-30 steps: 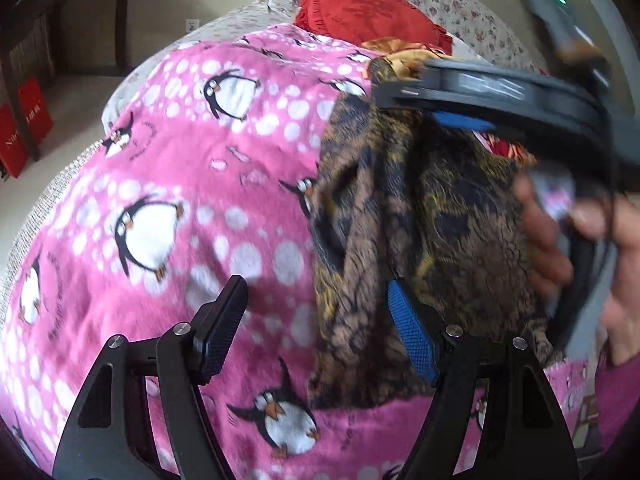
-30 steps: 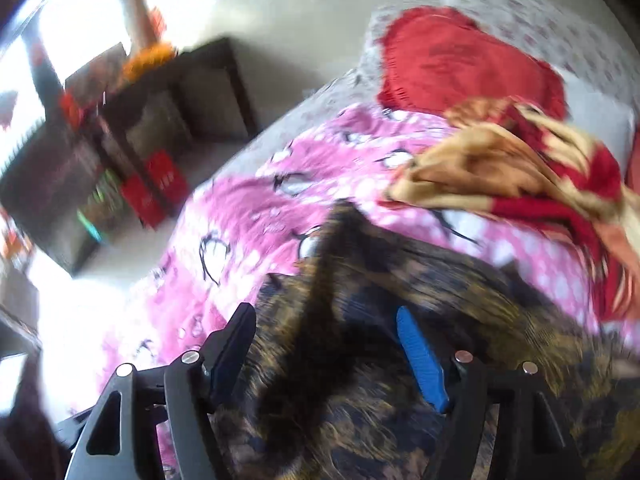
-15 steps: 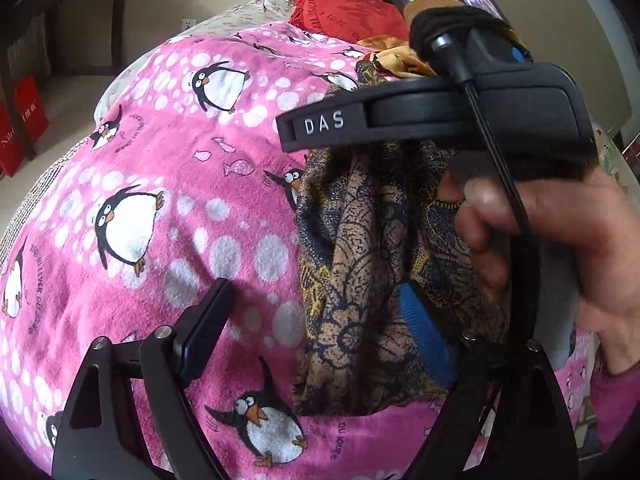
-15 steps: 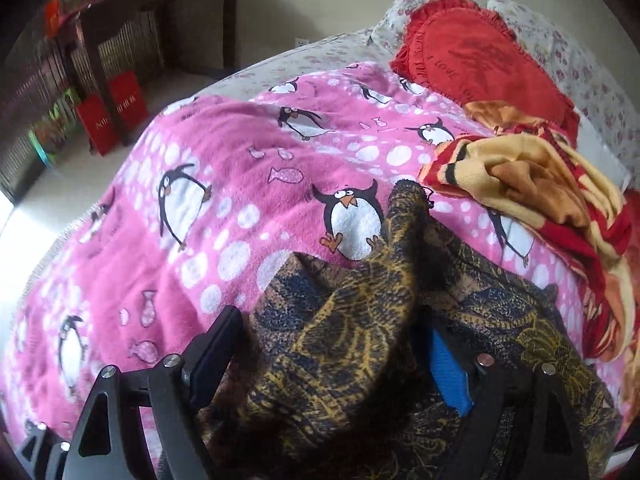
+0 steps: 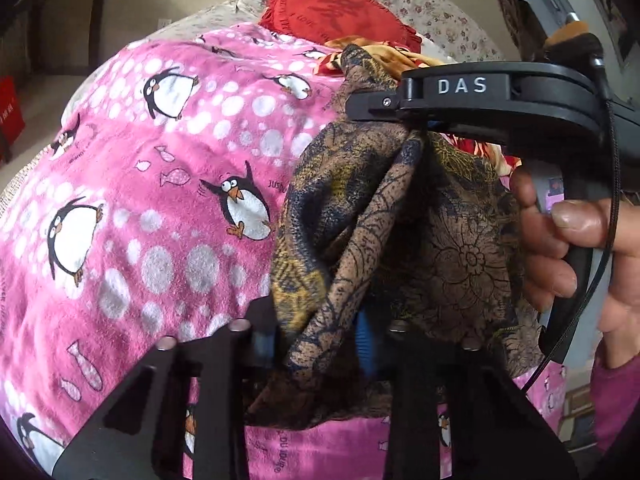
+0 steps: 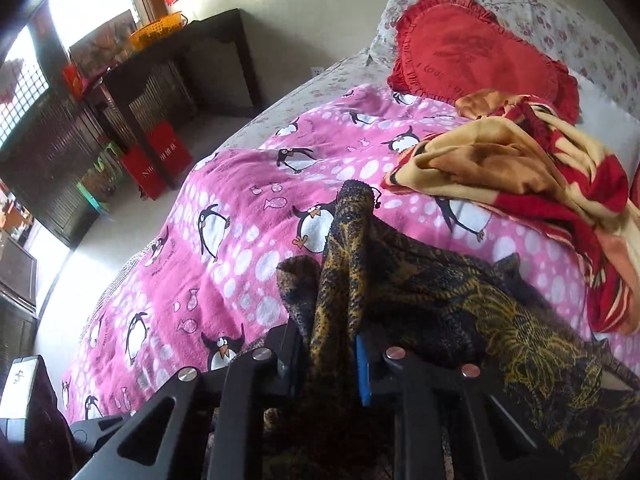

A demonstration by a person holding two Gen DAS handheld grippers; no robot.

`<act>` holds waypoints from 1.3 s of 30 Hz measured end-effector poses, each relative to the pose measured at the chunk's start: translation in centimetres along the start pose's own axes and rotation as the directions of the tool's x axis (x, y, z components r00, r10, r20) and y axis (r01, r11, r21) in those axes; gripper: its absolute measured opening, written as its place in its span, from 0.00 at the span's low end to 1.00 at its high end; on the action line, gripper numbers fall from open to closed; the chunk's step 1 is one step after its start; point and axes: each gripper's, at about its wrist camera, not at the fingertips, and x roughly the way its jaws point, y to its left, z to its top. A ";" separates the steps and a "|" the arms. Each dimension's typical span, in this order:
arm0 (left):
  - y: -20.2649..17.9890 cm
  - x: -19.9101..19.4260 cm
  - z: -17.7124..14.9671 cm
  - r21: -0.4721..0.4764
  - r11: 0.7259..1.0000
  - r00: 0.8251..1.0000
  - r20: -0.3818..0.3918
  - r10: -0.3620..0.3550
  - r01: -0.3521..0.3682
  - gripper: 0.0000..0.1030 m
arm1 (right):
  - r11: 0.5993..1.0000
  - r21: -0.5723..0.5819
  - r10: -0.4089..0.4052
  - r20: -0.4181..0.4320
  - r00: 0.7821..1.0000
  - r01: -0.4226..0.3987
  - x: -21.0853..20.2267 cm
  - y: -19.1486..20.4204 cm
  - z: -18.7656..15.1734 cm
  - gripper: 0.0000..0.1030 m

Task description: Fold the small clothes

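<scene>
Penguin blanket (image 5: 168,208) underneath; both grippers' jaws apparently clamp the brown patterned garment (image 5: 400,240).

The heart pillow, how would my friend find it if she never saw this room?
Start at the pink penguin blanket covering the bed, then look past its far end. The heart pillow leans against a flowered white pillow. It alone is plain red with a frilly edge, unlike the crumpled red-and-yellow cloth in front.
</scene>
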 end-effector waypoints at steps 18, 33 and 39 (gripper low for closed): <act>-12.7 -4.6 -0.4 0.277 0.952 0.991 0.001 -0.136 0.130 0.18 | 0.999 -0.006 -0.041 0.113 0.993 0.042 -10.6 -4.6 -2.4 0.16; -29.8 2.3 -3.6 0.477 0.844 0.969 -0.159 -0.192 0.245 0.18 | 0.973 0.142 -0.201 0.131 0.971 0.182 -19.1 -19.8 -11.5 0.13; -32.2 5.2 -5.2 0.451 0.850 0.957 -0.224 -0.186 0.271 0.18 | 0.927 0.306 -0.253 0.095 0.963 0.214 -18.1 -25.9 -14.8 0.02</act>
